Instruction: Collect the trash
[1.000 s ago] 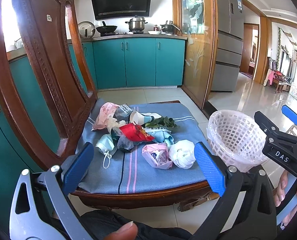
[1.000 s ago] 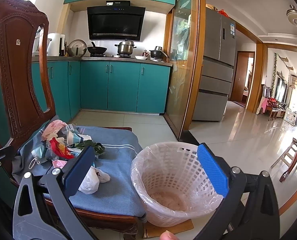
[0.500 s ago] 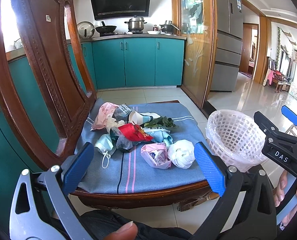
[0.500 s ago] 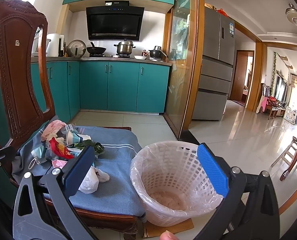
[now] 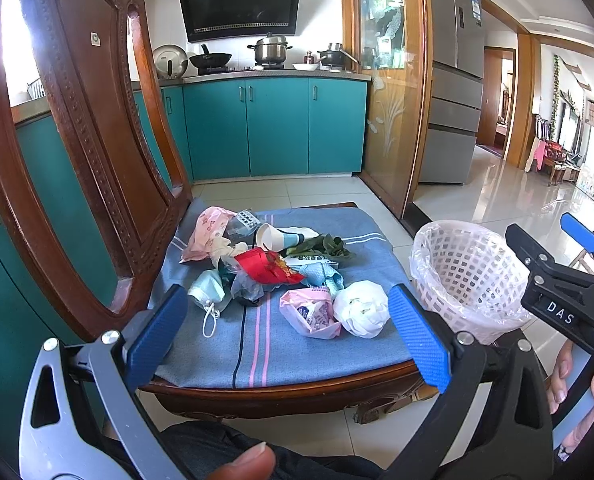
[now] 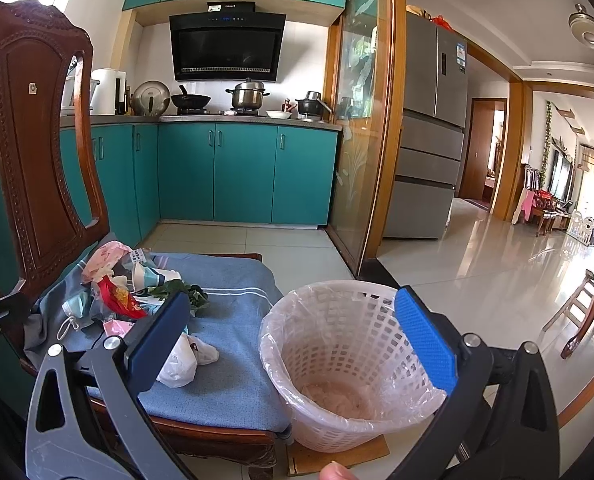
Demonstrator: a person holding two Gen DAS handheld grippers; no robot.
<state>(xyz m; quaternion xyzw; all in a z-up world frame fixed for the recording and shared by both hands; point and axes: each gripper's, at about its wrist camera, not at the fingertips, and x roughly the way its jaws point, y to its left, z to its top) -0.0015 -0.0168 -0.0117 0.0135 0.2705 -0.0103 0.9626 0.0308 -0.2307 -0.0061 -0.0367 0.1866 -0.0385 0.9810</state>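
Two grippers are held nearest: left gripper [image 5: 287, 330] and right gripper [image 6: 297, 334], each spread wide with nothing gripped. "DAS" is read on the right one. Beyond, one chair [image 5: 97, 128] carries a blue cushion [image 5: 305, 344]; trash [image 5: 273, 270], about ten pieces, is heaped there. At right, one lined basket [image 6: 337, 360] is seen, its contents unclear.

You can read only "DAS", in white letters on the black body of the right hand-held gripper [image 5: 559, 280] beside the basket [image 5: 463, 276]; the printing on the wrappers is too small to read.
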